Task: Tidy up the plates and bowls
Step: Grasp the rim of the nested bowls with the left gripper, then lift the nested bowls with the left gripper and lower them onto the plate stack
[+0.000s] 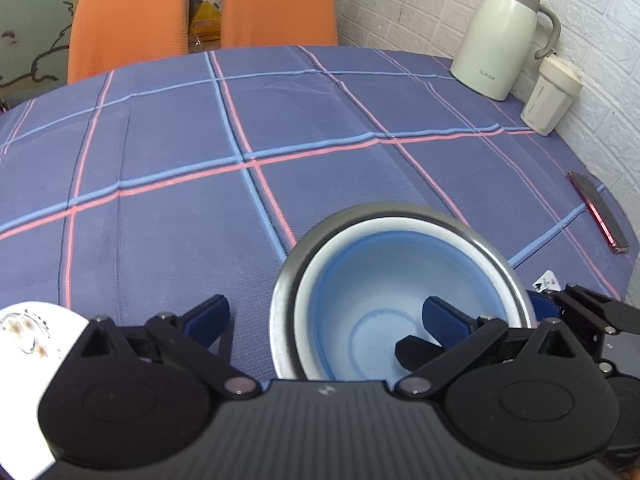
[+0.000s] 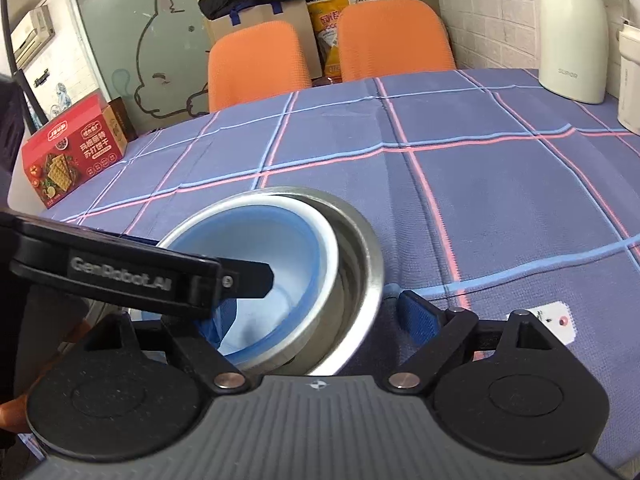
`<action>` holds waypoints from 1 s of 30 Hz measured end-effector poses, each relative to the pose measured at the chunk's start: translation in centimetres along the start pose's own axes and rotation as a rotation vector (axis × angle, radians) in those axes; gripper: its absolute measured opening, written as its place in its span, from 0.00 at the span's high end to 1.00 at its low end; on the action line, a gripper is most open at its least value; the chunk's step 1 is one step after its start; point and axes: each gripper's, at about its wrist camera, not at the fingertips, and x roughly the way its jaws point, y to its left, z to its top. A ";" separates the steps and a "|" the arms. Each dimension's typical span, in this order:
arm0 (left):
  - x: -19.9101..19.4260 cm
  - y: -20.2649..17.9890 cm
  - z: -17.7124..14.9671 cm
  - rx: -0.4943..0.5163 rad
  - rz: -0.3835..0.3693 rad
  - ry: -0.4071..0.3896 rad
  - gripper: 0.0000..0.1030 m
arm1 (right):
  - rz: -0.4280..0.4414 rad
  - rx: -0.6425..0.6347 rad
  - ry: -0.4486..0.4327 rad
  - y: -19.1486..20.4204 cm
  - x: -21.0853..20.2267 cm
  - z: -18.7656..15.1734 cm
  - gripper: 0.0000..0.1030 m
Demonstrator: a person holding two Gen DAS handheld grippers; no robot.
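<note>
1. Here, in the left wrist view, the left tongs [image 1: 326,318] stand wide apart over the bench [image 1: 168,200]; one finger hangs inside the blue bowl [image 1: 384,280], the other outside it over the cloth.
2. The blue bowl sits nested in a steel bowl [image 1: 286,280]; a patterned plate [image 1: 28,332] lies left of that bowl.
3. In the right wrist view, the right tongs [image 2: 320,316] are also apart, straddling the steel bowl's [image 2: 360,264] near rim, blue bowl [image 2: 280,256] inside.

Even indoor light, soft shadows; strong fisheye bending at edges; slight blur throughout.
</note>
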 end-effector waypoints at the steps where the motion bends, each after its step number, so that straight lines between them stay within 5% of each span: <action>1: 0.1 -0.1 -0.1 0.009 0.008 0.000 0.06 | -0.003 -0.022 0.000 0.3 0.2 0.0 0.27; 7: 0.3 -0.6 -0.4 0.039 0.063 0.013 0.11 | 0.034 -0.084 -0.004 2.5 0.7 -0.1 0.30; 14: 0.1 0.5 0.6 -0.045 -0.077 0.064 0.40 | 0.031 -0.055 -0.019 2.7 0.2 1.0 0.28; 23: -1.7 0.1 2.0 -0.024 -0.061 0.016 0.41 | 0.010 -0.045 -0.052 4.1 -0.4 2.3 0.27; 30: -7.7 4.2 0.6 -0.062 0.089 -0.050 0.41 | 0.143 -0.118 -0.099 9.4 -0.7 3.4 0.26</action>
